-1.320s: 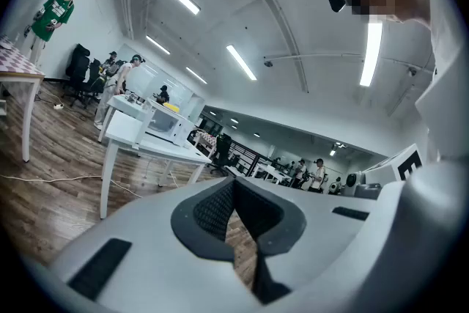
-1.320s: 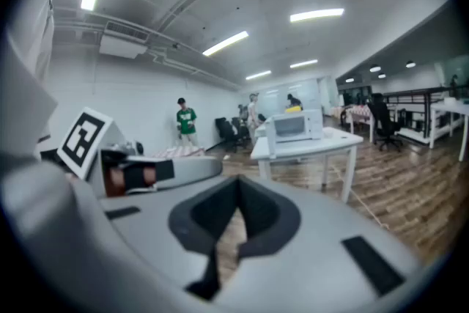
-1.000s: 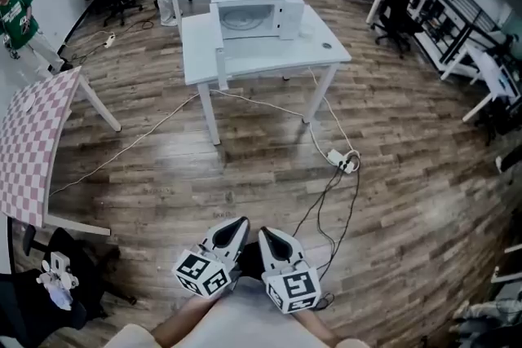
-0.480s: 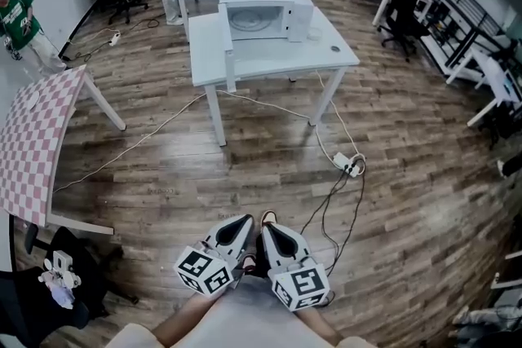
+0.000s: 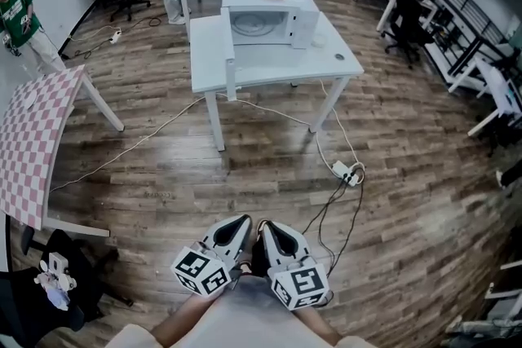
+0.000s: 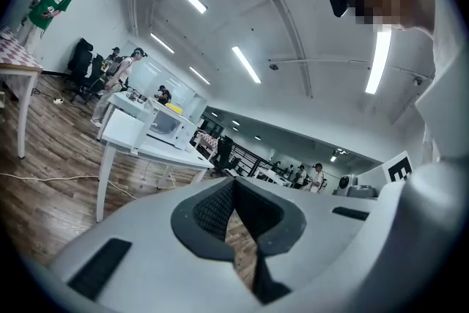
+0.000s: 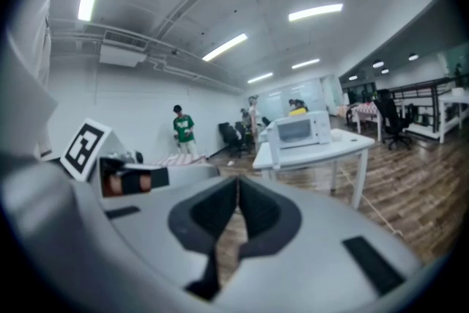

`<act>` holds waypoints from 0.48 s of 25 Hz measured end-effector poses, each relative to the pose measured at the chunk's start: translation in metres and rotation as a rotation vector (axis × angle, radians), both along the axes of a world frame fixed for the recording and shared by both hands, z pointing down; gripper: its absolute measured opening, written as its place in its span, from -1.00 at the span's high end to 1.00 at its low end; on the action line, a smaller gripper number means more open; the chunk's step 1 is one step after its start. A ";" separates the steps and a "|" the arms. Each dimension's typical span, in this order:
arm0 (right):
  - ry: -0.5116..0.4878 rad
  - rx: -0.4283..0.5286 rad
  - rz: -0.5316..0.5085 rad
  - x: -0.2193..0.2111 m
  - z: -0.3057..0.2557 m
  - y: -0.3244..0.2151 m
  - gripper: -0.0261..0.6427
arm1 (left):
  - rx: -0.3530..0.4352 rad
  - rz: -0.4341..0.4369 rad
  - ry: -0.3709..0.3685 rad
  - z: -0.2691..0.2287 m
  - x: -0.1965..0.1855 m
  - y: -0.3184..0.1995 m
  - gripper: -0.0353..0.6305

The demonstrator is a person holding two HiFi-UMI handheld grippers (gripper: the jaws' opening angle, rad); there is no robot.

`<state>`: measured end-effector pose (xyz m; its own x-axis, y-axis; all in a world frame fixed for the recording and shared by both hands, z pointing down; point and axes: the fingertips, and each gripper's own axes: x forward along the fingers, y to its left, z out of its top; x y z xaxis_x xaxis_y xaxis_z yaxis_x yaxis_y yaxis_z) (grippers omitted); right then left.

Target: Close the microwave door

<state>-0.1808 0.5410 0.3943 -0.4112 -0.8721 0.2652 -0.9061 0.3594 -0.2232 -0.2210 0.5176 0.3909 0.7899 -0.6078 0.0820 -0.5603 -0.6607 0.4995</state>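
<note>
The head camera looks steeply down from high onto the brown wood-plank floor point(image 5: 245, 167), with the left gripper point(image 5: 239, 226) and right gripper point(image 5: 267, 232) close at its lower edge and the white rectangular table point(image 5: 277, 65) bearing the white box-shaped microwave point(image 5: 265, 22) well away near the top. Each gripper camera sits low, looking along its own jaws: the left tilts up toward the ceiling point(image 6: 242, 4), the right faces nearly level. All three share that distant table and microwave.

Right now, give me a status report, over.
Shut, empty: left gripper, right gripper. Microwave door open, far off. Power strip ahead, right of path.
</note>
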 end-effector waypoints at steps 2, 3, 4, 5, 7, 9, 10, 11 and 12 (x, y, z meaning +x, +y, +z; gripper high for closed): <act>-0.010 0.000 -0.001 0.006 -0.001 -0.012 0.85 | -0.003 -0.006 0.006 -0.001 0.003 -0.010 0.84; -0.016 0.000 -0.005 0.008 -0.002 -0.019 0.85 | -0.004 -0.007 0.008 -0.001 0.006 -0.016 0.84; -0.019 0.000 -0.009 0.011 -0.002 -0.025 0.85 | -0.005 -0.008 0.009 -0.002 0.008 -0.022 0.84; -0.020 0.000 -0.013 0.012 -0.003 -0.032 0.85 | -0.006 -0.009 0.009 -0.003 0.011 -0.027 0.84; -0.024 0.002 -0.020 0.015 -0.004 -0.044 0.85 | -0.011 -0.012 0.007 -0.003 0.015 -0.038 0.84; -0.025 0.001 -0.028 0.018 -0.005 -0.055 0.85 | -0.010 -0.014 0.005 -0.004 0.018 -0.050 0.84; -0.026 -0.001 -0.032 0.020 -0.005 -0.061 0.85 | -0.009 -0.015 0.005 -0.005 0.019 -0.055 0.84; -0.026 -0.003 -0.034 0.022 -0.005 -0.066 0.85 | -0.008 -0.017 0.005 -0.005 0.021 -0.061 0.84; -0.025 -0.005 -0.032 0.025 -0.005 -0.071 0.85 | -0.007 -0.018 0.004 -0.006 0.023 -0.066 0.84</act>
<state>-0.1554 0.4697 0.3898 -0.4457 -0.8569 0.2589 -0.8881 0.3869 -0.2481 -0.1981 0.4514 0.3848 0.7791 -0.6214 0.0830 -0.5700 -0.6471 0.5063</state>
